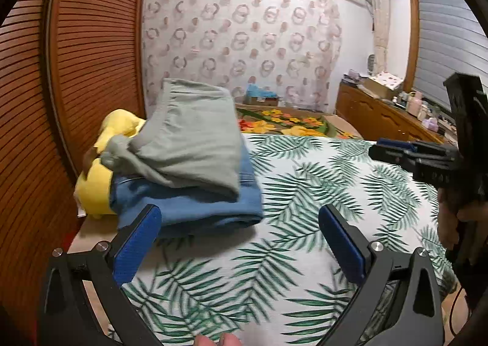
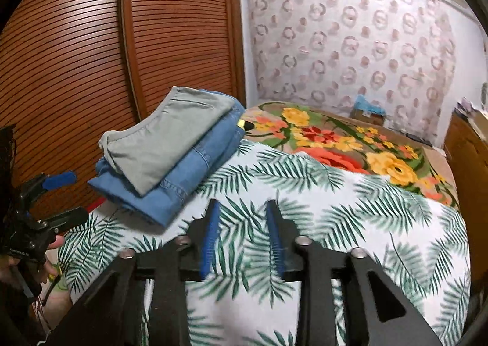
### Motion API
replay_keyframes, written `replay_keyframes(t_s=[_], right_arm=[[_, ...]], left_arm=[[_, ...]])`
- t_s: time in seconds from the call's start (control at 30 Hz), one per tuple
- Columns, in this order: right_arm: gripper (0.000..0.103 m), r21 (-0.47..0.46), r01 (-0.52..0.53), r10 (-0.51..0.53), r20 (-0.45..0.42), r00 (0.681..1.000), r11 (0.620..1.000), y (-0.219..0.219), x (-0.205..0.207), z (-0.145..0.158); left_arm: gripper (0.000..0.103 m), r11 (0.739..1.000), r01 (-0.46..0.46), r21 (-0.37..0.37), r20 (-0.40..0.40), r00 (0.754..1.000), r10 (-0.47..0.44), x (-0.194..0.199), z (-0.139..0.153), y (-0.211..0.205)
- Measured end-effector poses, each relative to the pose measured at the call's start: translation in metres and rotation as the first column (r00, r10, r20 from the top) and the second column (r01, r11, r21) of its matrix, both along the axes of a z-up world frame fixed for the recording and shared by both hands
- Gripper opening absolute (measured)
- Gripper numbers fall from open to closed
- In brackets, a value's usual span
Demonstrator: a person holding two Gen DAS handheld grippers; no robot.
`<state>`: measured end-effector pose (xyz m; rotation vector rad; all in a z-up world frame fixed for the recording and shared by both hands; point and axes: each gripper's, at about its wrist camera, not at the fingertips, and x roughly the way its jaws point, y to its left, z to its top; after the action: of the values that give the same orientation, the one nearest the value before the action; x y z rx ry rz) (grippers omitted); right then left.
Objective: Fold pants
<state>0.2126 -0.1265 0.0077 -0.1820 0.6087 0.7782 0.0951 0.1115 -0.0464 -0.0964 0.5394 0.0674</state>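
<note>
On the bed (image 1: 305, 193), two folded pants (image 1: 195, 144), both grippers empty

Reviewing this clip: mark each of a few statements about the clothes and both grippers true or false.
1. The grey-green pants lie on top of the blue jeans. True.
2. The left gripper is clamped on the jeans. False: its jaws are wide open and hold nothing.
3. The right gripper holds no cloth. True.
4. The folded pile sits on the flowered blanket. False: it sits on the leaf-print sheet.
5. A yellow item lies beside the pile. True.
</note>
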Motion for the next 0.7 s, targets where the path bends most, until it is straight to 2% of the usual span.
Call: replay_keyframes(t_s=[0.13,0.23,0.47,0.7], right_arm=[[0.057,-0.001,0.043,-0.043,-0.002,0.999,0.999,-0.018,-0.018,0.001],[0.068,0.004,0.088,-0.088,-0.006,0.996,0.996,-0.027,-0.029,0.005],[0.068,-0.019,0.194,-0.193,0.032,0.981,0.981,-0.044,-0.061,0.011],[0.068,-0.019,0.244,-0.243,0.035,0.969,0.970,-0.047,-0.094,0.017]], left_arm=[[0.103,0.999,0.035,-0.005,0.005,0.999,-0.035,0.000,0.003,-0.014],[0.103,0.999,0.041,0.023,-0.009,0.999,-0.041,0.003,0.003,-0.028],[0.103,0.998,0.042,0.047,-0.010,0.999,-0.042,0.000,0.002,-0.052],[0.103,0.996,0.094,0.005,-0.026,0.995,-0.094,-0.007,0.004,-0.080]])
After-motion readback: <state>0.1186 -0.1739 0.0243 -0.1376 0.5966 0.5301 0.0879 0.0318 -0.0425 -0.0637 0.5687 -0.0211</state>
